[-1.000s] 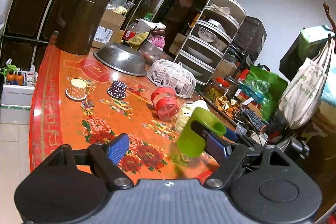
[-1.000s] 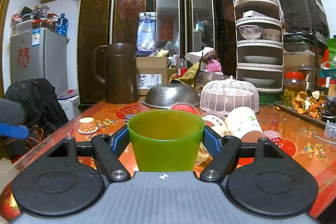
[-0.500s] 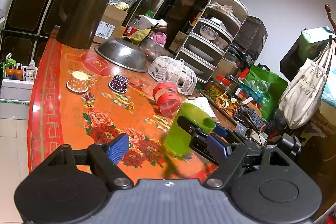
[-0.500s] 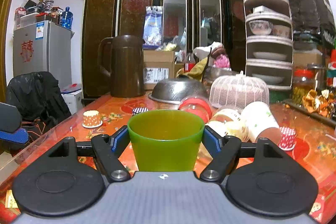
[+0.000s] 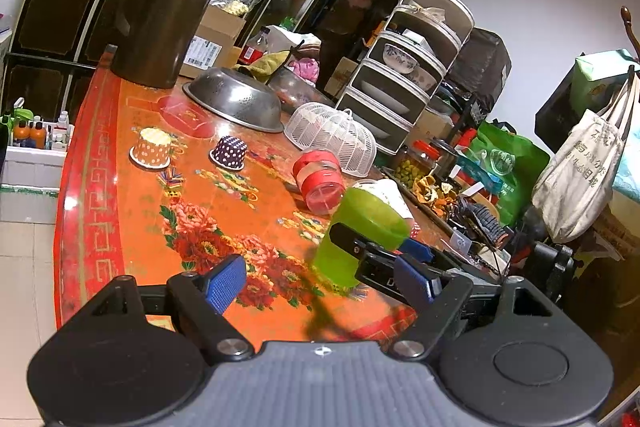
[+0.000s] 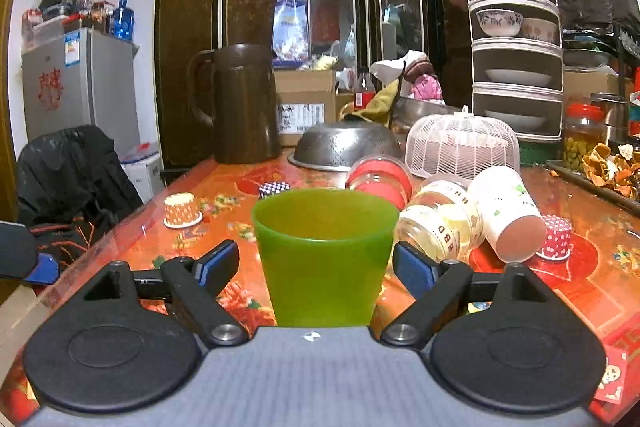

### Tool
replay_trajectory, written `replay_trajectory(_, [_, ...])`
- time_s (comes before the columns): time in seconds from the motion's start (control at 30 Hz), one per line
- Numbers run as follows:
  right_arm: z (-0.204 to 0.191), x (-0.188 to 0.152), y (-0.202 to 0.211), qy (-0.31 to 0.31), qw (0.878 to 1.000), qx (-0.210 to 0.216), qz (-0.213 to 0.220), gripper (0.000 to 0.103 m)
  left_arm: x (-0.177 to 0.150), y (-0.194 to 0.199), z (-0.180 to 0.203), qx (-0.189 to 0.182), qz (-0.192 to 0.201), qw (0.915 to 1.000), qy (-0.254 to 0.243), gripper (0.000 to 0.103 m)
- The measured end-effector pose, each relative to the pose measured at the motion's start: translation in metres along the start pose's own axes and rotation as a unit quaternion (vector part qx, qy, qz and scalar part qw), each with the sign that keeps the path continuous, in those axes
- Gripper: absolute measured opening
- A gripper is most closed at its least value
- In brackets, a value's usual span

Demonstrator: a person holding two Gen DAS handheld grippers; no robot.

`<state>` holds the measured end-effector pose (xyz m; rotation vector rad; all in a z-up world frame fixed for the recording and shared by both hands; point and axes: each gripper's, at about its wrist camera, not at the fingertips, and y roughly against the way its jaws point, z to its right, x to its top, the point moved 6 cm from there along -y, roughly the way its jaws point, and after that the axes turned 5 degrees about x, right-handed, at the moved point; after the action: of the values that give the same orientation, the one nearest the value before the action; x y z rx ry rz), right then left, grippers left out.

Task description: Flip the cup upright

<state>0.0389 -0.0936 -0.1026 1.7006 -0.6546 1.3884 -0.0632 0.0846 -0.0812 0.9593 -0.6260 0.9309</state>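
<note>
The green plastic cup (image 6: pixel 324 255) stands upright, mouth up, on the red flowered table (image 6: pixel 200 227), between the fingers of my right gripper (image 6: pixel 316 263). The jaws stand open, with a small gap on each side of the cup. In the left wrist view the cup (image 5: pixel 360 231) rests on the table with the right gripper's fingers around it. My left gripper (image 5: pixel 320 283) is open and empty, above the table's near edge, left of the cup.
Behind the cup lie a red-banded jar (image 6: pixel 380 179), a yellow-banded jar (image 6: pixel 440 223) and a white paper cup (image 6: pixel 508 215) on their sides. Small paper cups (image 6: pixel 182 211) stand inverted. A steel colander (image 6: pixel 344 147), white mesh cover (image 6: pixel 460 147) and brown jug (image 6: pixel 240 111) stand farther back.
The right gripper lowered the green cup onto the table and its jaws opened off the cup. The left gripper stayed open and shifted slightly.
</note>
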Motion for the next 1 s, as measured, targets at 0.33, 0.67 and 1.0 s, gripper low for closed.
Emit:
replay_trajectory(0.33, [0.016, -0.010, 0.045, -0.024, 0.999, -0.023, -0.006, 0.102, -0.002, -0.005, 0.000, 0.109, -0.021, 0.9910, -0.075, 0.099])
replay_trajectory(0.67, [0.035, 0.045, 0.108, -0.047, 0.992, -0.037, -0.113, 0.102, 0.027, 0.026, 0.078, 0.141, -0.008, 0.9729, -0.183, 0.099])
replay_trajectory(1.0, [0.042, 0.053, 0.120, -0.053, 0.992, -0.049, -0.103, 0.102, 0.027, 0.005, 0.108, 0.150, -0.038, 0.9701, -0.187, 0.099])
